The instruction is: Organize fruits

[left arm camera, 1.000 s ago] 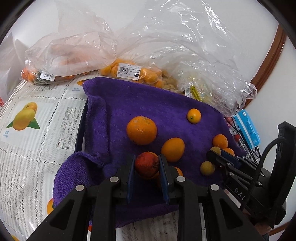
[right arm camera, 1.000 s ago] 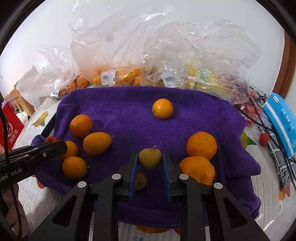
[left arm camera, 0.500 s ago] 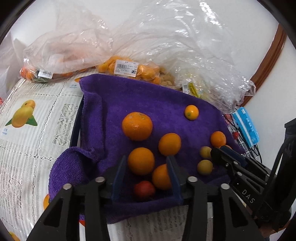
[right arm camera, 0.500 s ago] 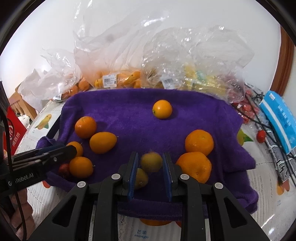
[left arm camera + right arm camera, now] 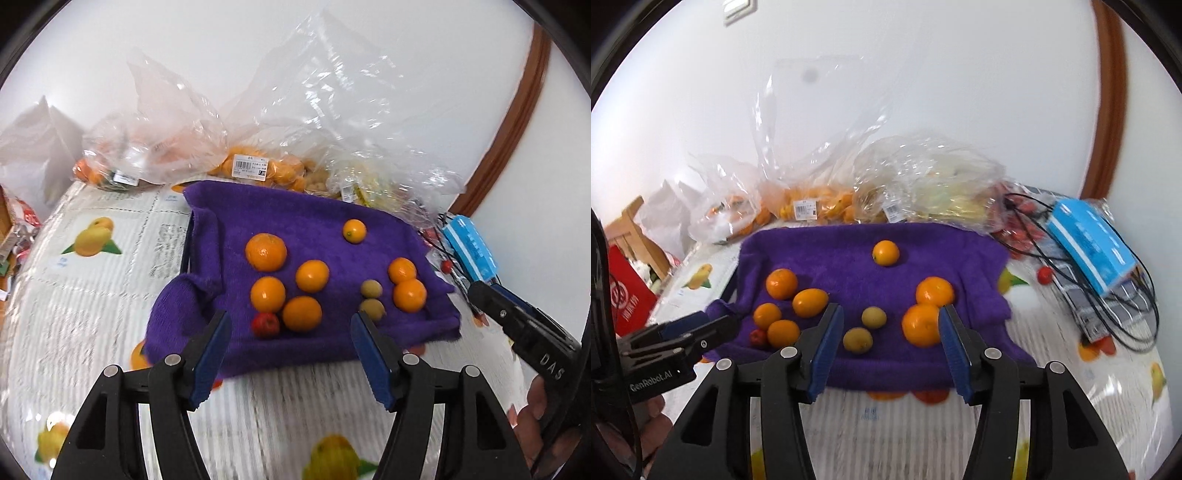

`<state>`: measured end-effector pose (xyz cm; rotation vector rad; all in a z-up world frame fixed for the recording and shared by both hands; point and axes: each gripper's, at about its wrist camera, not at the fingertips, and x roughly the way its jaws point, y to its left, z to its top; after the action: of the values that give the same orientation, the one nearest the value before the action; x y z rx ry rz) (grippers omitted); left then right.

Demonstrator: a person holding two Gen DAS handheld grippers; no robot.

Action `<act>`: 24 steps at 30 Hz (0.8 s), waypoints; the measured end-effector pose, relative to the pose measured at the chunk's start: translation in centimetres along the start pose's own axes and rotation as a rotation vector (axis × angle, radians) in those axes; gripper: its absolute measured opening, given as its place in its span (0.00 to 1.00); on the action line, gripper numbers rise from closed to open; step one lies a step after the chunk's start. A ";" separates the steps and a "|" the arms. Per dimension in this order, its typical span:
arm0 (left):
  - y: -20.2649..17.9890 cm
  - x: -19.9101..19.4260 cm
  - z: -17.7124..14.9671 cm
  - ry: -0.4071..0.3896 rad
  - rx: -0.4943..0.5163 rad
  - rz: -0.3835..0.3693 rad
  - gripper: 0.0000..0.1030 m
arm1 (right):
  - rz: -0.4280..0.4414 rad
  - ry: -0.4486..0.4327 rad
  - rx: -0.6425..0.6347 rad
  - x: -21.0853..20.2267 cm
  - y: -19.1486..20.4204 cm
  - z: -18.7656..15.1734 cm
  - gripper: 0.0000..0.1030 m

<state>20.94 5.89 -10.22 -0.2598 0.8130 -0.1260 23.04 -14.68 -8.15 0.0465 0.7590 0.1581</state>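
Observation:
A purple towel [image 5: 295,218] lies on the table with several oranges on it. A small red fruit [image 5: 265,325] sits at its near edge beside an orange [image 5: 302,313]. Two small yellow-brown fruits [image 5: 874,316] [image 5: 857,339] lie side by side next to two oranges [image 5: 921,325]. My left gripper [image 5: 291,325] hovers above the towel's near edge, its jaws opening with nothing held between them. My right gripper [image 5: 890,315] is raised the same way, jaws opening and holding nothing. Each gripper shows in the other's view: the right gripper [image 5: 517,325], the left gripper [image 5: 683,334].
Clear plastic bags of oranges [image 5: 258,170] and other fruit [image 5: 942,199] line the wall behind the towel. A blue box [image 5: 1089,240] and black cables [image 5: 1108,295] lie at the right. A red bag [image 5: 624,299] stands at the left. The tablecloth [image 5: 92,295] has printed fruit.
The left gripper let go of the red fruit and the right let go of a yellow-brown fruit; both fruits now lie on the towel. Both grippers opened, rose and pulled back.

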 end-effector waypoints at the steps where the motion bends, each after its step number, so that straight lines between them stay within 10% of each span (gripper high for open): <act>1: -0.3 -0.9 -0.4 -0.010 0.006 0.004 0.63 | 0.001 0.000 0.011 -0.7 -0.2 -0.2 0.52; 12: -3.9 -9.1 -4.2 -0.105 0.077 0.061 0.78 | -0.008 -0.024 0.076 -9.8 -1.8 -3.6 0.53; 24: -8.1 -15.2 -7.9 -0.192 0.155 0.079 0.86 | -0.080 -0.151 0.089 -18.1 -3.1 -7.8 0.91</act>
<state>4.74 -0.11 -2.57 -0.0911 0.6183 -0.0877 5.13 -20.79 -1.83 0.1117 0.6163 0.0440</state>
